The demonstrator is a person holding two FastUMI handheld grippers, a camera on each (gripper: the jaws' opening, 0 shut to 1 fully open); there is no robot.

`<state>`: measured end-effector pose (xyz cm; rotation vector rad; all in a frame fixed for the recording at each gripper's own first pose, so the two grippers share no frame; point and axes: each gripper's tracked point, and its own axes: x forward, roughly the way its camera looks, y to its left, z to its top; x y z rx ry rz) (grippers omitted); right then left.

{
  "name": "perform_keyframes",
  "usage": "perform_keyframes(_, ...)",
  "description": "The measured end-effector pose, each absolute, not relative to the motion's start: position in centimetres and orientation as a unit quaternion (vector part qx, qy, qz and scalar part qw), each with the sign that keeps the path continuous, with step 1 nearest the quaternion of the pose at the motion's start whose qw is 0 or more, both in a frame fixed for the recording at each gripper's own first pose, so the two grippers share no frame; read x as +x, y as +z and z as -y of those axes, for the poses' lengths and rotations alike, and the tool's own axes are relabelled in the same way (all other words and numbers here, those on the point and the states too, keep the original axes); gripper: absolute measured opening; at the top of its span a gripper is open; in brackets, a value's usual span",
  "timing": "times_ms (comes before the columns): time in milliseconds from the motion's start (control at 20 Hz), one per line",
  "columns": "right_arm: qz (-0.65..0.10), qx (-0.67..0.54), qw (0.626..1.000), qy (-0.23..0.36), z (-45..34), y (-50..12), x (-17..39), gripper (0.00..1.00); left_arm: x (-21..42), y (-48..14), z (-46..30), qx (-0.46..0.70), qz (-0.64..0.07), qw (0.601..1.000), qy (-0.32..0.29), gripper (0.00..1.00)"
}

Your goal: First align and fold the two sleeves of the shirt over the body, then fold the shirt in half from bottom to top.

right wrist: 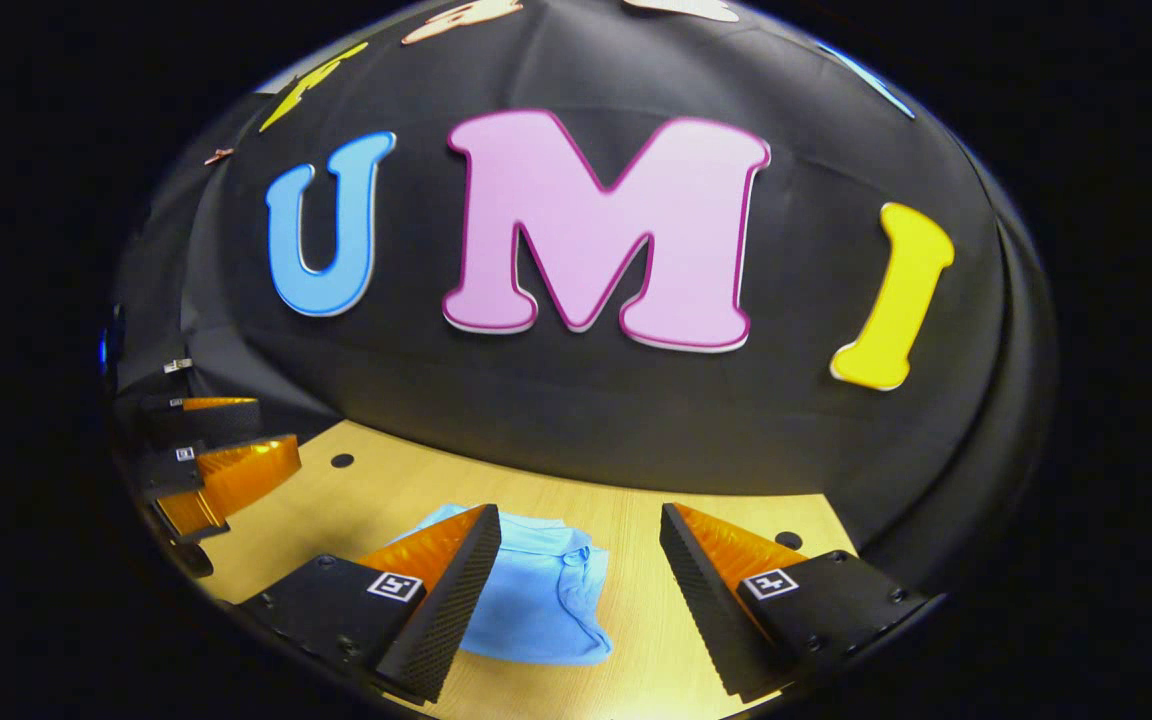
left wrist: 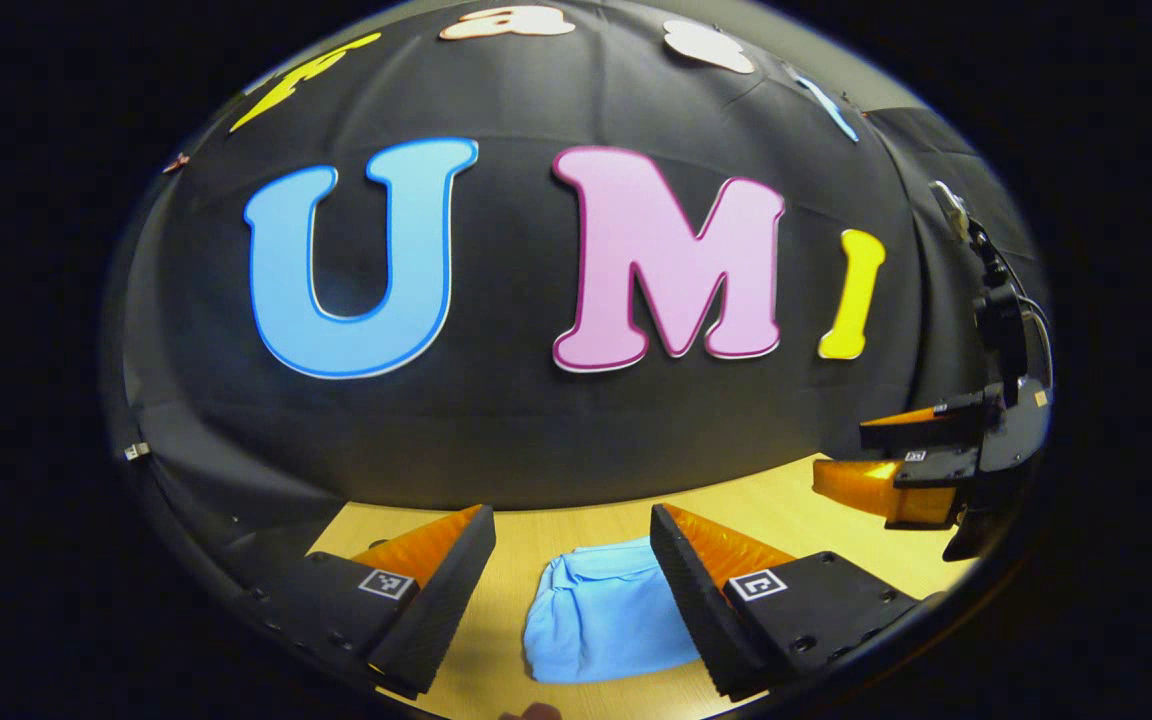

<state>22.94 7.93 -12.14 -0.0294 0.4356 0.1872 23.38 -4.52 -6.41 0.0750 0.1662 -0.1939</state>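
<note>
Both my grippers lifted clear above table [right wrist: 636,520], aimed at booth wall, holding nothing. Left gripper [left wrist: 572,560] fingers spread wide; right gripper [right wrist: 580,560] fingers spread too. Shirt [left wrist: 601,620] lies on table below, between them, compact blue bundle. Looks folded already, so I judge hands parked apart to leave it undisturbed.

A wooden table [right wrist: 386,490] with a light top stands against the black cloth wall [right wrist: 576,420]. Two small dark round holes [right wrist: 342,461] are in the tabletop near the wall, one at each side. A small metal clip [left wrist: 136,451], perhaps, is on the cloth at left.
</note>
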Motion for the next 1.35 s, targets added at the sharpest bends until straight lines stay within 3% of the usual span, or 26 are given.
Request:
perform_keyframes(650,-0.159,-0.017,0.985,0.063,-8.5,1.3,7.7,0.97,4.1,2.0,2.0,0.01,-0.025,0.994,-0.105,0.98)
perform_keyframes(1350,-0.156,0.013,0.984,0.08,-11.2,5.8,-3.6,0.97,-9.0,2.0,-0.8,-0.035,-0.027,0.994,-0.102,0.98)
